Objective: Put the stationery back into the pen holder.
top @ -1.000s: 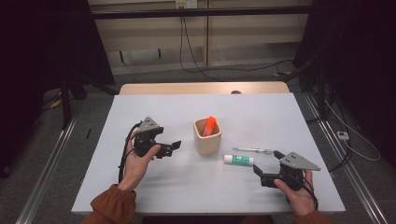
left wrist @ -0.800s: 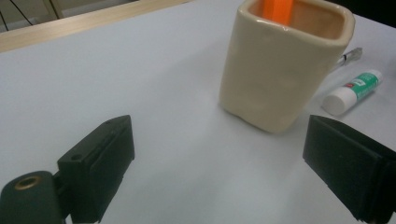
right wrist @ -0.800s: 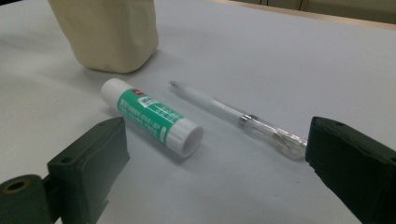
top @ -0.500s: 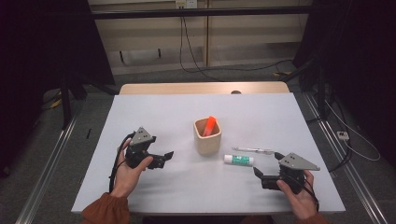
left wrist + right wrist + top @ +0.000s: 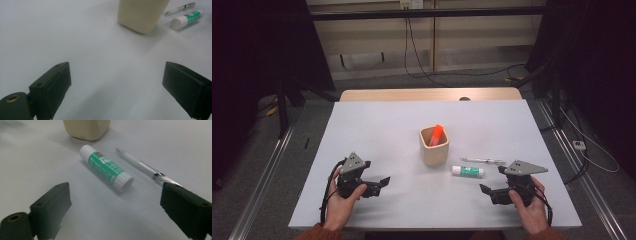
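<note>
green glue stick (image 5: 107, 167), lying flat, capped

A white table (image 5: 377, 125) stands on grey floor (image 5: 287, 150). Black cables (image 5: 452, 70) trail below a pale back wall (image 5: 377, 35). Both sides lie dark.

A: Where does the beige square cup (image 5: 434, 146) stand?

B: In the middle of the white table (image 5: 392, 125), with an orange marker (image 5: 437, 135) inside it.

A: And the glue stick?

B: The green-labelled glue stick (image 5: 467, 171) lies just to the right of the cup, and the clear plastic pen (image 5: 484, 161) lies just behind the glue stick.
</note>
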Demonstrator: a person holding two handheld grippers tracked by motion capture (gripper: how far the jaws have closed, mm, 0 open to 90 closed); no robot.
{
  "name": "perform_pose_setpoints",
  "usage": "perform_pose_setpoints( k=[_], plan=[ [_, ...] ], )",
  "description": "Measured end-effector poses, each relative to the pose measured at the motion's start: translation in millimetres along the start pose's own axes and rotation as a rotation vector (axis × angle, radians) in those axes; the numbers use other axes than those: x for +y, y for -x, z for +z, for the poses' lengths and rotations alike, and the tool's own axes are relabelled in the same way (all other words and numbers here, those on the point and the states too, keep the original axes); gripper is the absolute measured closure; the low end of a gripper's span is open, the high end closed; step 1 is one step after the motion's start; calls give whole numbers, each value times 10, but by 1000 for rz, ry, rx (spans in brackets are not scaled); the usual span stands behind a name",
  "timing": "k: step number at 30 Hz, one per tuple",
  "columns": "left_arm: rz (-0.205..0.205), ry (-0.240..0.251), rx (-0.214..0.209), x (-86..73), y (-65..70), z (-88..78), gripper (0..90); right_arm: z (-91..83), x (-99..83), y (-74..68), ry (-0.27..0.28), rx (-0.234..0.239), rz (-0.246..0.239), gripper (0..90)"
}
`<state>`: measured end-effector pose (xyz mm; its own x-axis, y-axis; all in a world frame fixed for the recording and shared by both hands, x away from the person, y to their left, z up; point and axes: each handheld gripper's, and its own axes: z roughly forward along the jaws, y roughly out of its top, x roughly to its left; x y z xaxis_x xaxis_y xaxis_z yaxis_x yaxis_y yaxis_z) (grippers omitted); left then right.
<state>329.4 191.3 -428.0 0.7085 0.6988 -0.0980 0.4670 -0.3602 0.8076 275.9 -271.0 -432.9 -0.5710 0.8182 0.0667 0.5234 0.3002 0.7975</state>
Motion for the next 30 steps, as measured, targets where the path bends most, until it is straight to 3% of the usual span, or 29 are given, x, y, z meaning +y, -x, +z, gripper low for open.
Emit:
perform_pose_setpoints(
  k=[3,5,6,8,9,11,15,18,21,24,30],
  plan=[
    [14,-10,0,-85,46,-44,81,27,23,7,-9,38,-5,118],
    [5,17,3,-125,60,-50,80,42,47,16,-15,75,-3,118],
    [-1,8,-5,-113,59,-50,84,45,66,16,-17,81,-5,125],
    [26,36,-4,-82,69,-63,82,50,104,19,-14,94,-12,123],
    [39,32,10,-80,84,-54,82,58,122,26,-21,107,-19,111],
    [38,11,-3,-89,89,-31,85,94,149,41,-40,122,-35,101],
    [46,12,5,-88,84,-38,87,171,200,68,-50,100,-72,46],
    [35,14,9,-96,53,-48,86,227,283,79,-76,78,-98,62],
    [19,19,15,-108,21,-66,84,280,382,20,-134,60,-154,60],
    [15,22,22,-108,5,-82,78,345,463,-37,-148,66,-191,68],
    [16,21,22,-107,-2,-80,76,509,609,-67,-208,182,-237,106]
  ],
)
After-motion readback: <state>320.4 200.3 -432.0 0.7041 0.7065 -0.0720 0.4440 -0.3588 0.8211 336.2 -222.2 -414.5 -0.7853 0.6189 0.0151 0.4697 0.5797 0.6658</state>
